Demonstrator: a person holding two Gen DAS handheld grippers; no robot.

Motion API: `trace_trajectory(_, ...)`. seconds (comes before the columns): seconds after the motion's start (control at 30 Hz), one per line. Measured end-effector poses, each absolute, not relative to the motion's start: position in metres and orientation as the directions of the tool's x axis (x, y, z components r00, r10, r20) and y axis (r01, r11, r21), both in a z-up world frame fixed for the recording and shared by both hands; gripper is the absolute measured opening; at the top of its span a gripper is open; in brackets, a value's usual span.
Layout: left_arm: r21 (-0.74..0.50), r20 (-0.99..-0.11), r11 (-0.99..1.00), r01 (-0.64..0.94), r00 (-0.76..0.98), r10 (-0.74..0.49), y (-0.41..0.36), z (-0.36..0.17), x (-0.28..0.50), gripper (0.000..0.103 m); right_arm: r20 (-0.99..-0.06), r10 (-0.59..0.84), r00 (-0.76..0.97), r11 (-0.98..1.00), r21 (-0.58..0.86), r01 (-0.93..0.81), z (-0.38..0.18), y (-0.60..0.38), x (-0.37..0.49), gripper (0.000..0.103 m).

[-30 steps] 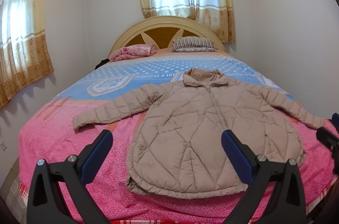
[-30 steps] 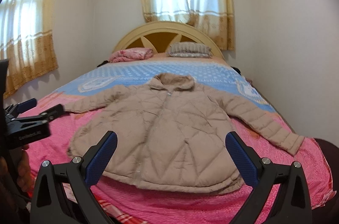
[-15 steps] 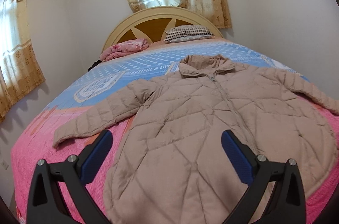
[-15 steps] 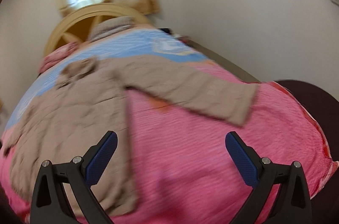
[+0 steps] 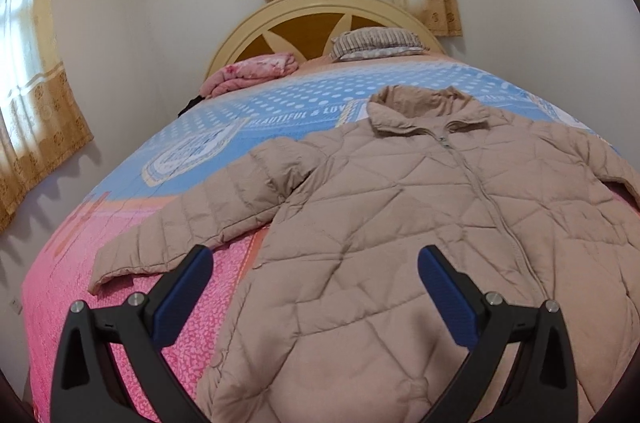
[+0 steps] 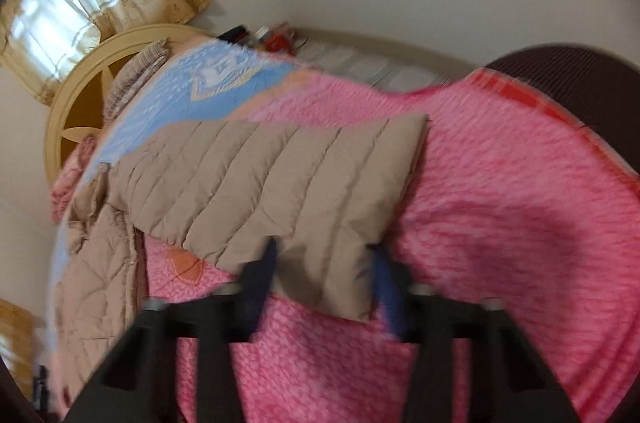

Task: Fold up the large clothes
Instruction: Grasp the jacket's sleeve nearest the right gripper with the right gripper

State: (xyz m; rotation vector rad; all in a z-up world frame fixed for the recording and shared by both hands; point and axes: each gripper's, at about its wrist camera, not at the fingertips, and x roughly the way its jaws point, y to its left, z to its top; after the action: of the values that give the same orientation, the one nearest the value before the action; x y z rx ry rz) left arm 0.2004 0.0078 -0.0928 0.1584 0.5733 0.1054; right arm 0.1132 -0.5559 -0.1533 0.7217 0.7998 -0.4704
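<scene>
A beige quilted jacket lies face up on the bed, zipped, sleeves spread. My left gripper is open and empty, hovering over the jacket's lower left body, near the left sleeve. In the blurred right wrist view the right sleeve lies across the pink cover. My right gripper has its jaws narrowed around the sleeve's near edge by the cuff; the blur hides whether they clamp it.
The bed has a pink and blue bedspread, a wooden headboard, a striped pillow and a folded pink blanket. Walls flank both sides. A dark rounded object sits at the bed's right corner.
My left gripper has moved closer and lower over the jacket. My right gripper swung right to the right sleeve, dropped onto its cuff end, and its jaws have narrowed around it.
</scene>
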Motion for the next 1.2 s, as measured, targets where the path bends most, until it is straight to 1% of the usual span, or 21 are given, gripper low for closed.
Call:
trace_trajectory(0.03, 0.177, -0.532, 0.983, -0.053, 0.835, 0.141, 0.008, -0.094, 0.202, 0.103, -0.764, -0.101, 0.637, 0.667, 0.423, 0.613, -0.153, -0.559, 0.112, 0.021)
trace_trajectory(0.07, 0.182, -0.533, 0.982, -0.052, 0.834, 0.143, 0.008, -0.096, 0.202, 0.103, -0.762, -0.101, 0.640, 0.670, 0.424, 0.610, -0.153, -0.560, 0.112, 0.019)
trace_trajectory(0.17, 0.195, -0.541, 0.979, -0.053, 0.827, 0.152, 0.010, -0.101, 0.206, 0.103, -0.751, -0.152, 0.642, 0.693, 0.383, 0.612, -0.141, -0.566, 0.110, 0.015)
trace_trajectory(0.3, 0.160, -0.572, 0.985, -0.058, 0.808, 0.141, 0.018, -0.104, 0.213, 0.103, -0.736, -0.206, 0.645, 0.708, 0.343, 0.617, -0.121, -0.580, 0.111, 0.013)
trace_trajectory(0.37, 0.158, -0.572, 0.985, -0.063, 0.808, 0.143, 0.021, -0.104, 0.215, 0.103, -0.725, -0.235, 0.647, 0.715, 0.321, 0.621, -0.108, -0.584, 0.116, 0.008)
trace_trajectory(0.47, 0.156, -0.567, 0.986, -0.065, 0.811, 0.143, 0.024, -0.101, 0.216, 0.103, -0.698, -0.283, 0.658, 0.743, 0.274, 0.610, -0.080, -0.584, 0.126, 0.006)
trace_trajectory(0.53, 0.152, -0.564, 0.986, -0.067, 0.813, 0.143, 0.026, -0.099, 0.217, 0.103, -0.676, -0.310, 0.668, 0.772, 0.231, 0.592, -0.060, -0.579, 0.137, 0.005)
trace_trajectory(0.63, 0.141, -0.566, 0.988, -0.067, 0.813, 0.136, 0.028, -0.098, 0.219, 0.103, -0.626, -0.360, 0.692, 0.834, 0.116, 0.539, -0.022, -0.556, 0.157, 0.004)
trace_trajectory(0.8, 0.132, -0.569, 0.989, -0.062, 0.812, 0.126, 0.030, -0.100, 0.219, 0.103, -0.548, -0.384, 0.743, 0.896, -0.025, 0.444, 0.021, -0.507, 0.183, 0.003)
trace_trajectory(1.07, 0.113, -0.565, 0.992, -0.060, 0.818, 0.114, 0.035, -0.097, 0.217, 0.103, -0.451, -0.352, 0.820, 0.935, -0.207, 0.287, 0.066, -0.425, 0.217, 0.002)
trace_trajectory(1.2, 0.102, -0.563, 0.993, -0.062, 0.819, 0.110, 0.040, -0.097, 0.216, 0.103, -0.407, -0.313, 0.858, 0.936, -0.286, 0.206, 0.084, -0.383, 0.232, 0.002)
